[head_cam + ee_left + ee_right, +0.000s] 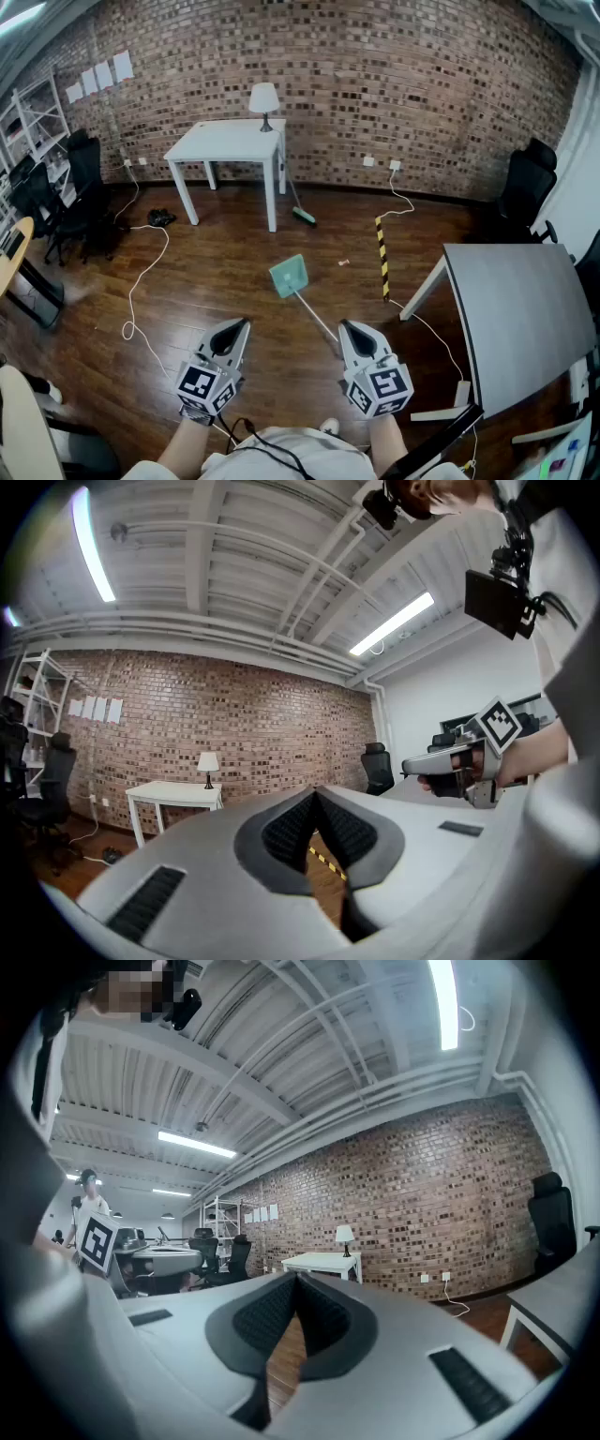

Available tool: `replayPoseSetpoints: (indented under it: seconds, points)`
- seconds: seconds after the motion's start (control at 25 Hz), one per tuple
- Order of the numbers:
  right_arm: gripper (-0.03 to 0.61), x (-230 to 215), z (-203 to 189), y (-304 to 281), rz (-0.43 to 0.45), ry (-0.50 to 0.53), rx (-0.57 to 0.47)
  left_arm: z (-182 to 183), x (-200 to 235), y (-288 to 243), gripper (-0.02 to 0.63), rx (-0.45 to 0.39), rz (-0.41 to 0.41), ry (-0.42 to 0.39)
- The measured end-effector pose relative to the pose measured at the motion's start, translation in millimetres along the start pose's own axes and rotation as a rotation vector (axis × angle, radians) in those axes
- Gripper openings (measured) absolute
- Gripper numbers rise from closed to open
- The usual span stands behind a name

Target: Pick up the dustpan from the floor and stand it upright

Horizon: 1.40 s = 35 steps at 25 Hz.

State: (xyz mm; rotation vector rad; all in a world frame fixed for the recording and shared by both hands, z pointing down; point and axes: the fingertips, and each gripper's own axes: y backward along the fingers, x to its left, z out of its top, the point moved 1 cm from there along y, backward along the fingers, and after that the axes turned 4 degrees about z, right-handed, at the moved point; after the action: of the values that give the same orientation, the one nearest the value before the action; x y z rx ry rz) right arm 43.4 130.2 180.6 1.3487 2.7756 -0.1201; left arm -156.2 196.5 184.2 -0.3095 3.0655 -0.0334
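bright ceiling strip lights (392,622), sharp pictures, fisheye bending at edges.

An office in a loft-style room: a brick wall (375,84), wood floor (234,281), black office chairs (525,192), a white surface (230,142) with a lamp (264,98), a grey desk (520,314), metal shelving (37,117), papers (98,77) pinned up, and strip lights (195,1145) under a bare ceiling (309,1035).

Dustpan (289,275) on floor (216,281), table (225,142) behind it, lamp (264,101) on table, desk (520,309) at right

Dustpan (289,275) handle end hidden behind right gripper (351,325)
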Motion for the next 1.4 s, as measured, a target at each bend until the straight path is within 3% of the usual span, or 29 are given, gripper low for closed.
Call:
replayPoseSetpoints:
  seconds: [0.2, 0.6, 0.84, 1.04, 1.4]
  points:
    - [0.009, -15, -1, -9, 0.045, -0.005, -0.019, 0, -6, -15, 0.006, -0.011, 0.035, -0.031]
    - [0.009, -12, 4, -12, -0.013, 0.004, -0.019, 6, 4, -22, 0.006, -0.005, 0.002, -0.044]
    - [0.009, -16, 17, -26, -0.026, 0.063, -0.036, 6, 8, -35, 0.005, 0.000, -0.033, -0.084]
    - [0.009, -54, 21, -39, -0.050, 0.069, -0.030, 5, 19, -67, 0.006, 0.006, -0.018, -0.082]
    - [0.009, -141, 8, -132, -0.037, 0.067, -0.046, -21, 63, -184, 0.006, 0.014, -0.010, -0.080]
